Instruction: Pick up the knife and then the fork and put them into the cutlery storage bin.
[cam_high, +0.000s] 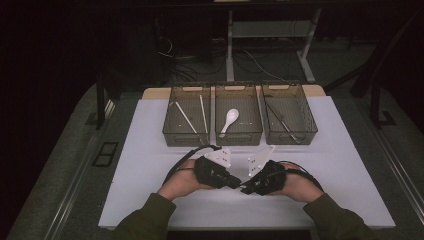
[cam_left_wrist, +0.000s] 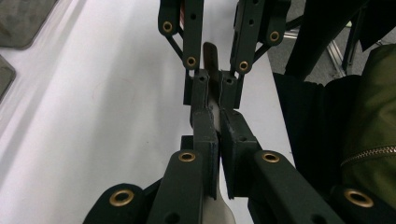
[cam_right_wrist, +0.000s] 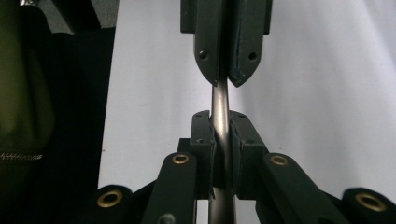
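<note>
Both grippers, left gripper (cam_high: 235, 182) and right gripper (cam_high: 246, 188), are clamped onto one metal spoon handle (cam_right_wrist: 220, 116) above the bench (cam_high: 150, 150); it looks stiff, slick, light, best gripped mid-handle.

**Dim room, bright white table**

You work under overhead light that falls on the white table top (cam_high: 150, 150) and leaves the surroundings almost black. Your grippers cast soft shadows. In both gripper views the nearest jaw parts are soft and blurred, and the table glares pale.
</note>
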